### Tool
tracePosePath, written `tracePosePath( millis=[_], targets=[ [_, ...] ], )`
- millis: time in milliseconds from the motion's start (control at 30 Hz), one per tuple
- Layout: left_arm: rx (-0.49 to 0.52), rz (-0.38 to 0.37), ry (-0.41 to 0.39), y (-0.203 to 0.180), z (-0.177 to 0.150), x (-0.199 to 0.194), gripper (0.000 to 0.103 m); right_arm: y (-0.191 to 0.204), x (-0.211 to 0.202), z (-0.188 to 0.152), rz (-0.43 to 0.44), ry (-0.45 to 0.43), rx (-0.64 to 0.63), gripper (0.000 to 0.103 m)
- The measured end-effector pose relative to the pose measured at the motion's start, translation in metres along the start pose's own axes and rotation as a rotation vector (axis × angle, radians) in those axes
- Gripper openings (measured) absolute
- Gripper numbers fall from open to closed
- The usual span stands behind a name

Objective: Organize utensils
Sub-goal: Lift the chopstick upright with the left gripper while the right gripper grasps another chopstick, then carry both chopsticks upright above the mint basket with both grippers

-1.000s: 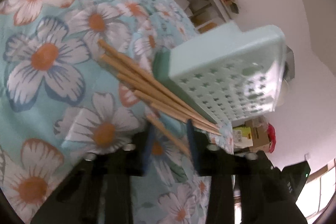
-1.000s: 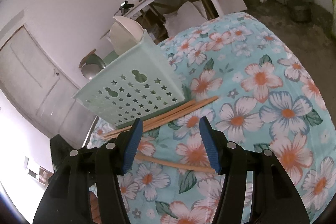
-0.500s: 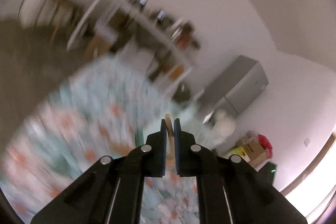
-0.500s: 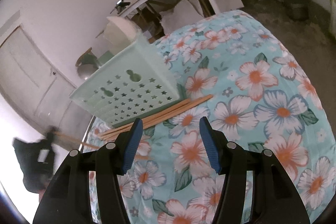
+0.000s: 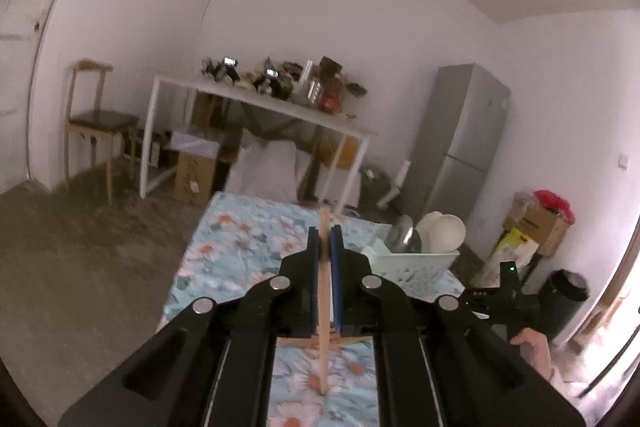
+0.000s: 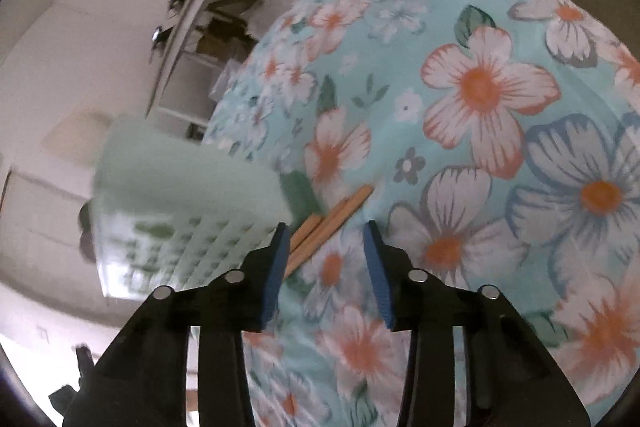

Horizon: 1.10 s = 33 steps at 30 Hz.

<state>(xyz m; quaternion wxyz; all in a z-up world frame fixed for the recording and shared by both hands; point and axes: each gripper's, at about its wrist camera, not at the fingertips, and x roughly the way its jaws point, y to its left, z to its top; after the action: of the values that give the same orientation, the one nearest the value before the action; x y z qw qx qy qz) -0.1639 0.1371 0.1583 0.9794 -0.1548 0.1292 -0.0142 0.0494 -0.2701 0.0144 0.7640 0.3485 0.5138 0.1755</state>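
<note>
The left gripper (image 5: pixel 325 231) has its fingers (image 5: pixel 313 247) pinching one chopstick (image 5: pixel 323 307), which stands upright at lower centre of the left view, above the floral bench (image 5: pixel 240 247). At lower right sits the basket (image 5: pixel 408 261) holding bowls (image 5: pixel 440 233). The right gripper (image 6: pixel 325 233) has its fingers (image 6: pixel 280 251) closing with nothing pressed between them; the other chopsticks (image 6: pixel 332 219) lie on the bench just ahead, touching the basket's base at centre left.

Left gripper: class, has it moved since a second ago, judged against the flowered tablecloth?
Yes. The left gripper, shut on a chopstick, has risen away from the tablecloth.
</note>
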Motion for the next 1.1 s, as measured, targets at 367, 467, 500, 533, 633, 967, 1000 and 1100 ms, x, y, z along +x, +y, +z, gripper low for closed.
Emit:
tracePosePath(
  millis=[367, 467, 500, 533, 633, 967, 1000, 1100],
  targets=[
    [0.019, -0.027, -0.024, -0.007, -0.008, -0.011, 0.005, -0.014, 0.008, 0.003, -0.006, -0.084, 0.112, 0.014],
    [-0.001, -0.024, -0.024, -0.001, -0.008, -0.011, 0.005, -0.019, -0.001, 0.000, 0.011, -0.103, 0.123, 0.013],
    [-0.005, -0.025, -0.024, 0.000, -0.008, -0.011, 0.005, -0.020, -0.008, -0.003, 0.010, -0.120, 0.115, 0.013],
    [-0.009, -0.024, -0.023, 0.001, -0.008, -0.012, 0.005, -0.019, -0.012, -0.004, 0.007, -0.133, 0.103, 0.013],
    [-0.011, -0.024, -0.022, 0.002, -0.008, -0.013, 0.005, -0.012, -0.033, -0.007, 0.006, -0.185, 0.052, 0.012],
    [-0.016, -0.039, -0.030, -0.003, -0.009, -0.014, 0.005, 0.069, -0.146, -0.035, -0.100, -0.513, -0.357, 0.007],
    [-0.014, -0.040, -0.032, -0.004, -0.010, -0.015, 0.005, 0.077, -0.151, -0.040, -0.117, -0.525, -0.401, 0.007],
    [-0.006, -0.039, -0.037, -0.006, -0.011, -0.016, 0.005, 0.093, -0.144, -0.056, -0.155, -0.505, -0.521, 0.008]
  ],
)
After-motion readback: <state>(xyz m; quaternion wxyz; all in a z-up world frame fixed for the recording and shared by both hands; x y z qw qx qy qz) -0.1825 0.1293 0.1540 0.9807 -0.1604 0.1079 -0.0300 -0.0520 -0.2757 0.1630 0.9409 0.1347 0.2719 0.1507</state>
